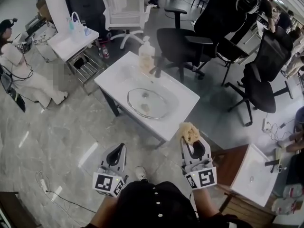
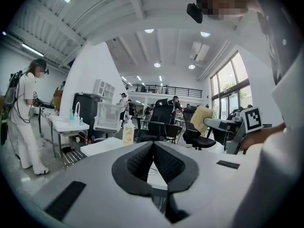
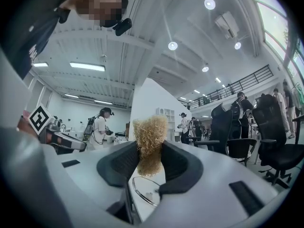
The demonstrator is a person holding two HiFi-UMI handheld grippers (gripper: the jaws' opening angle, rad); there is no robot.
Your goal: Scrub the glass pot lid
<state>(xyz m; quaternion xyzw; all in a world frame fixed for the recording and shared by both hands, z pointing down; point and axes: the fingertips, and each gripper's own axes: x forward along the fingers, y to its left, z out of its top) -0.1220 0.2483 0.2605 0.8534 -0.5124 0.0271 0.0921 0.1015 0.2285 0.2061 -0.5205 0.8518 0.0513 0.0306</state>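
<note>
The glass pot lid (image 1: 147, 103) lies flat on the white table (image 1: 118, 75), with brownish smears on it; its rim also shows low in the right gripper view as the lid (image 3: 145, 190). My right gripper (image 1: 190, 137) is shut on a tan fibrous scrubber (image 1: 189, 132), held just off the table's near right corner; the scrubber (image 3: 149, 144) sticks up between the jaws. My left gripper (image 1: 118, 151) hangs over the floor in front of the table, jaws shut with nothing between them (image 2: 153, 148).
A soap bottle (image 1: 146, 56) stands at the table's far edge. Black office chairs (image 1: 183, 44) crowd behind and to the right. A white stand (image 1: 71, 42) with bottles is at left, a person (image 1: 19, 70) beside it. A second basin (image 1: 256, 175) sits at right.
</note>
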